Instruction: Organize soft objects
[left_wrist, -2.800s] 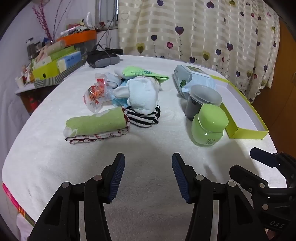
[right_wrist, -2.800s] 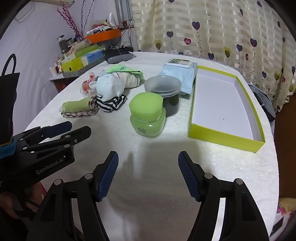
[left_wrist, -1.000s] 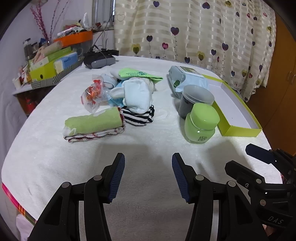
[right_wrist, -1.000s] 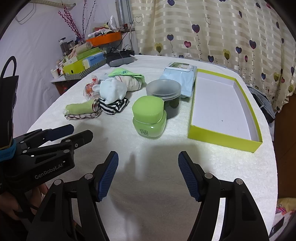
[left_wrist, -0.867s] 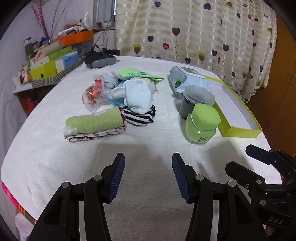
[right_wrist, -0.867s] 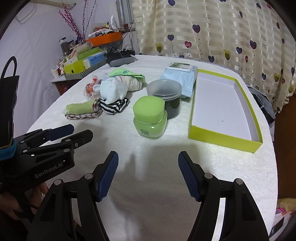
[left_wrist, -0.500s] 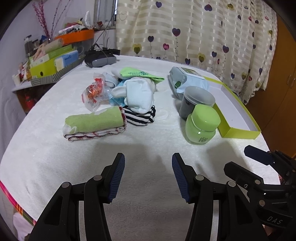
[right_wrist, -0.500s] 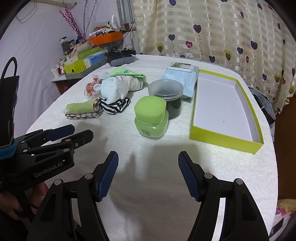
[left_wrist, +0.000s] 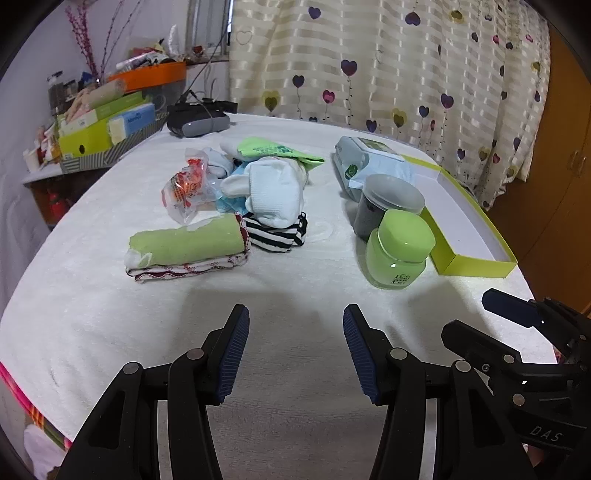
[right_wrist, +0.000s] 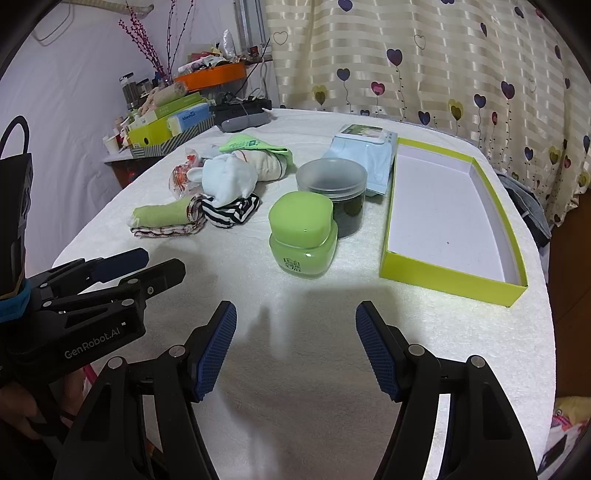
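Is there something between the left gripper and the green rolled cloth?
Nothing visible. The left gripper is open, and only bare white table cover lies between it and the green rolled cloth.

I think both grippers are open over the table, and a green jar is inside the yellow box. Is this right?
One detail is wrong: the green jar stands on the table beside the yellow box, which is empty in the right wrist view. The left gripper and right gripper are indeed open.
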